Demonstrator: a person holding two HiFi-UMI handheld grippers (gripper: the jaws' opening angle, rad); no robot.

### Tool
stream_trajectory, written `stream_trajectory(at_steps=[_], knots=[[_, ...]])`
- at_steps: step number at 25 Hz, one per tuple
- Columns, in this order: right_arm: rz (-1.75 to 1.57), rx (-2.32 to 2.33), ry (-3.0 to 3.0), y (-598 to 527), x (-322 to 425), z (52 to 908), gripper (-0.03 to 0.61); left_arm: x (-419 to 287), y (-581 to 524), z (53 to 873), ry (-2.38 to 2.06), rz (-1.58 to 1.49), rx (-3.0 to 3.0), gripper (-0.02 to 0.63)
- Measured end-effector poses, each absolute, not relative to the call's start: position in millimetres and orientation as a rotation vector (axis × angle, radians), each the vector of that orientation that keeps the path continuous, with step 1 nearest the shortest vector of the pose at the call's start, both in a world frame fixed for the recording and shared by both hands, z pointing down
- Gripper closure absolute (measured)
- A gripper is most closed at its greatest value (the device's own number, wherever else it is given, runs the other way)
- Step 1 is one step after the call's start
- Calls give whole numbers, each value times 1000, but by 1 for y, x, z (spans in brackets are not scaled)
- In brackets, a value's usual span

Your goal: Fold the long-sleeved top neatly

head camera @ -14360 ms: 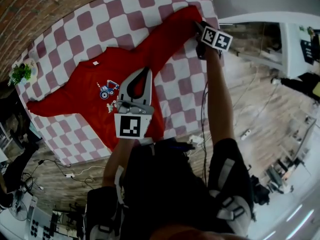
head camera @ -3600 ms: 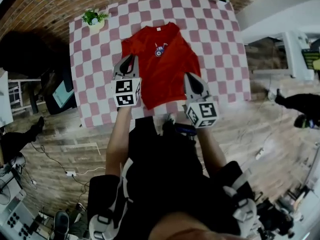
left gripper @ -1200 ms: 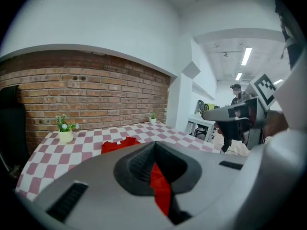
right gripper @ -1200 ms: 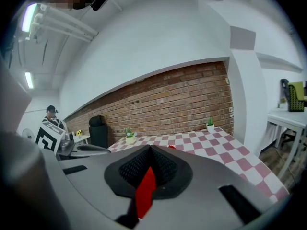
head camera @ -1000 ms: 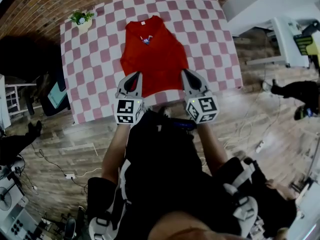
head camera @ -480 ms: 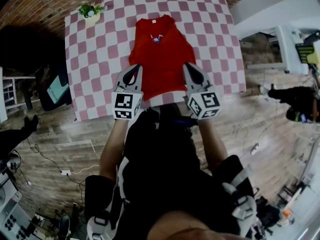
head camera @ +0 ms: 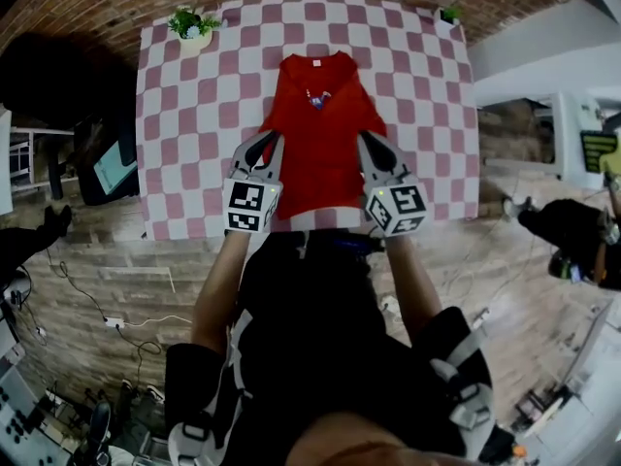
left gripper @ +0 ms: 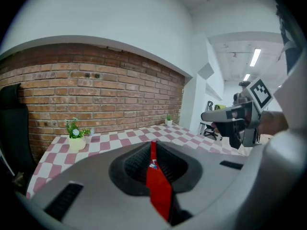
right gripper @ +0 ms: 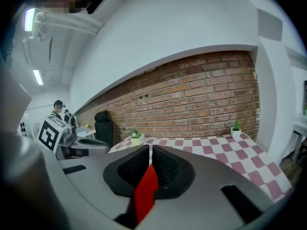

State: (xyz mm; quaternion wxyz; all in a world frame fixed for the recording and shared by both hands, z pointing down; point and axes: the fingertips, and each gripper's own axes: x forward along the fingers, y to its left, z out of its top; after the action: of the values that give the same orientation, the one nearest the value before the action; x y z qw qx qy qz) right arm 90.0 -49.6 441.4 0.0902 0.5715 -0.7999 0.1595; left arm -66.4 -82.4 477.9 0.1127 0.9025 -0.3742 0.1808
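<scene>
Gripping: both tongs are clenching the near hem of the long-sleeved top (head camera: 322,129), and red cloth is showing between each pair of jaws.
Left gripper (head camera: 266,146): it is pinching the near-left corner of the hem.
Right gripper (head camera: 369,146): it is pinching the near-right corner of the hem.
Top: it is lying on the checkered table (head camera: 189,124), sleeves already folded in, collar at the far end.
Long axis: it is running from near to far, straight ahead of both tongs.
Nearer hand: neither, as both are sitting level at the hem.
Coming move: probably the hem is going far, toward the collar, with both hands travelling together.
</scene>
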Motion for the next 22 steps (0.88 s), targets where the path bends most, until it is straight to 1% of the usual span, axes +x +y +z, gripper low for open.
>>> stream_trajectory(at_steps=[1,2,3,4,5,7,11,14,20,22], knots=[[484,1679,-2375,-58,92,446,568,-62,-90,483,-1089,540,2644,591],[495,1655,-2369,-67,94,451,565,-58,-98,488,-1069,546,2636,543],[508,1625,-2362,-76,96,458,543,-53,-105,494,-1047,550,2623,484],[521,1592,-2352,-84,98,465,494,-50,-113,501,-1030,558,2605,465],[534,1560,-2342,-93,100,473,476,-48,-123,508,-1023,571,2586,461],[548,1512,-2323,-113,107,488,468,-45,-145,520,-1019,605,2566,456],[505,1449,-2297,-158,126,509,465,-33,-187,541,-985,676,2567,434],[484,1360,-2272,-189,138,528,454,-24,-212,564,-930,790,2573,421],[461,1149,-2207,-246,151,581,440,-15,-257,619,-851,1001,2568,416],[465,1077,-2185,-260,153,601,436,-13,-268,639,-812,1060,2559,405]])
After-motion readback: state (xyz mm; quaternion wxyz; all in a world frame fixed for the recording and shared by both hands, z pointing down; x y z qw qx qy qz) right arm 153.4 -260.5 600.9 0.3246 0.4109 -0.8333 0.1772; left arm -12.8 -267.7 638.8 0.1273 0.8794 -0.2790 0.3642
